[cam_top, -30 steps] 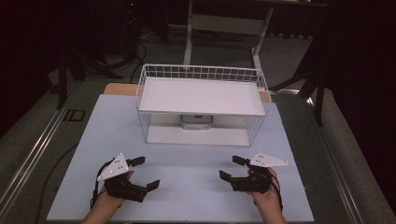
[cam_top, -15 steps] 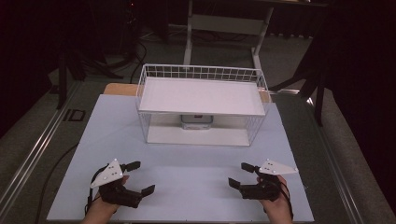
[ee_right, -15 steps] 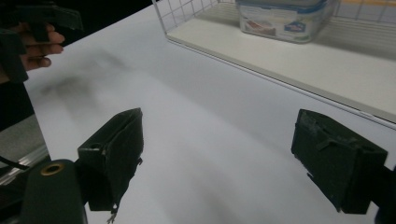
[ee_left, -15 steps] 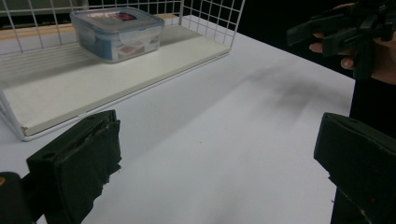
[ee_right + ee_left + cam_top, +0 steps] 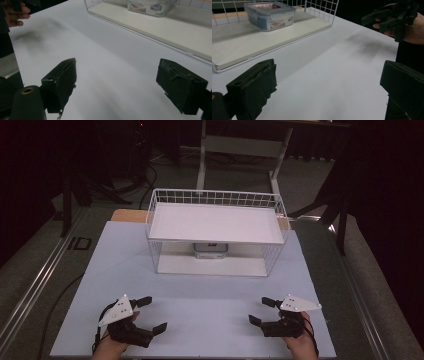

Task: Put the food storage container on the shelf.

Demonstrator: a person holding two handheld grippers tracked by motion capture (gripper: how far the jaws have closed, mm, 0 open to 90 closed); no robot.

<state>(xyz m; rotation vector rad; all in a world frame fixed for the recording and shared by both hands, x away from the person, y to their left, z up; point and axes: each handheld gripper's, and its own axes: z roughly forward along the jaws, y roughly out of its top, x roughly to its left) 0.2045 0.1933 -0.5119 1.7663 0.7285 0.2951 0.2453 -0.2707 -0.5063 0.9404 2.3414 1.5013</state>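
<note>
High view: wire basket (image 5: 216, 200) with shelf board at bench (image 5: 210, 315) rear, clear lidded container (image 5: 210, 250) beneath; left gripper (image 5: 148, 315) and right gripper (image 5: 260, 310) near front edge, apart. Gripper views: both jaws wide, empty.

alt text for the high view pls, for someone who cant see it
Two hand-held grippers, left and right, sit open and empty near the front of a white table. Behind them a white wire basket shelters a lidded plastic container.

Clear lidded container (image 5: 210, 251) upright inside wire basket (image 5: 165, 199).
</note>
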